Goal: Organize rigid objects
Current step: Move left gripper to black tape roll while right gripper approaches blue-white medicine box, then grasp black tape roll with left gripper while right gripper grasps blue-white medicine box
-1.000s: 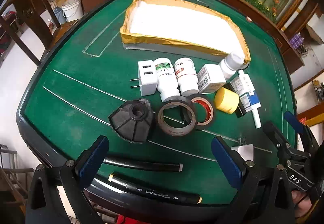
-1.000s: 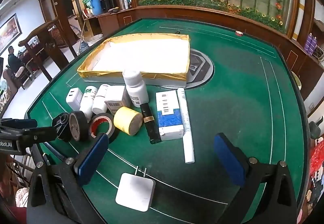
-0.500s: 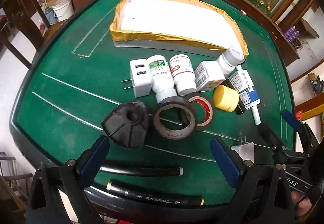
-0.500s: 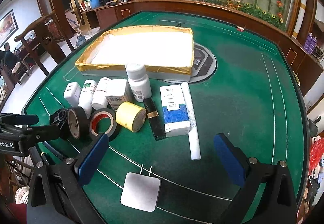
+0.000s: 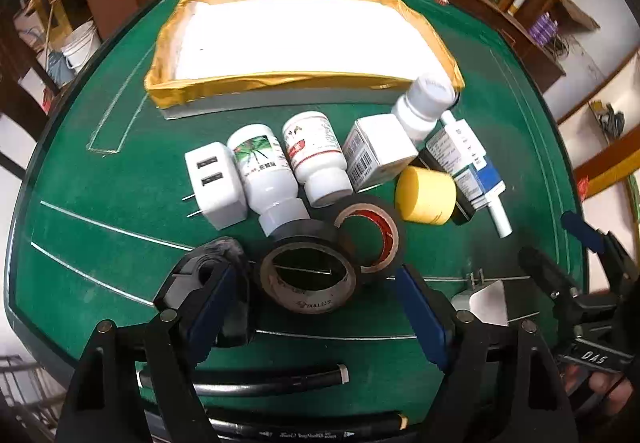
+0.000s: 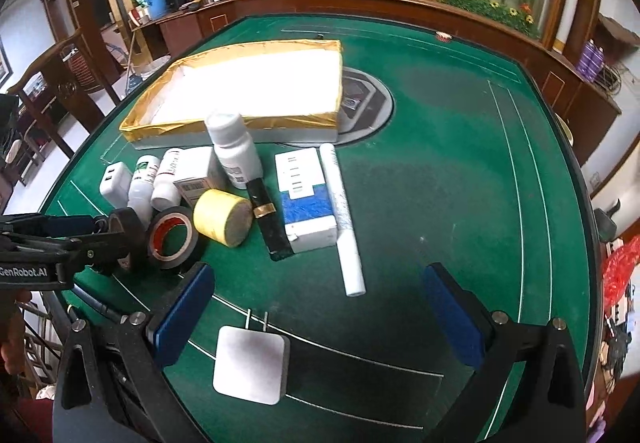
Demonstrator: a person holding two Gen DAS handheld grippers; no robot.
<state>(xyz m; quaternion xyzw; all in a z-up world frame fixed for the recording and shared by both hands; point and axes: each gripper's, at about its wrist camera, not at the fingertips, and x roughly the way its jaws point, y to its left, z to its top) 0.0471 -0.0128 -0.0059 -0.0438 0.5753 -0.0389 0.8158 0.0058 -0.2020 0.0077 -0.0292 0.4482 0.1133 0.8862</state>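
A gold-rimmed white tray (image 5: 192, 91) (image 6: 224, 125) stands at the back of the green table. In front of it lies a row of objects: a white USB charger (image 5: 214, 183), two white bottles (image 5: 264, 167), a small white box (image 5: 378, 151), an upright white bottle (image 6: 234, 147), a yellow roll (image 6: 220, 217), a blue-white box (image 6: 308, 199) and a white tube (image 6: 344, 227). My left gripper (image 5: 316, 319) is open, its fingers on either side of a black tape roll (image 5: 308, 275). My right gripper (image 6: 316, 315) is open above a square white plug (image 6: 251, 363).
A red-cored tape roll (image 5: 370, 233) leans behind the black one. A black ribbed cone (image 5: 208, 263) sits by my left finger. Two black pens (image 5: 272, 379) lie at the table's near edge. Wooden chairs and cabinets surround the table.
My left gripper has moved forward and down, so the black tape roll now sits between its fingers. My right gripper has moved slightly forward over the white plug.
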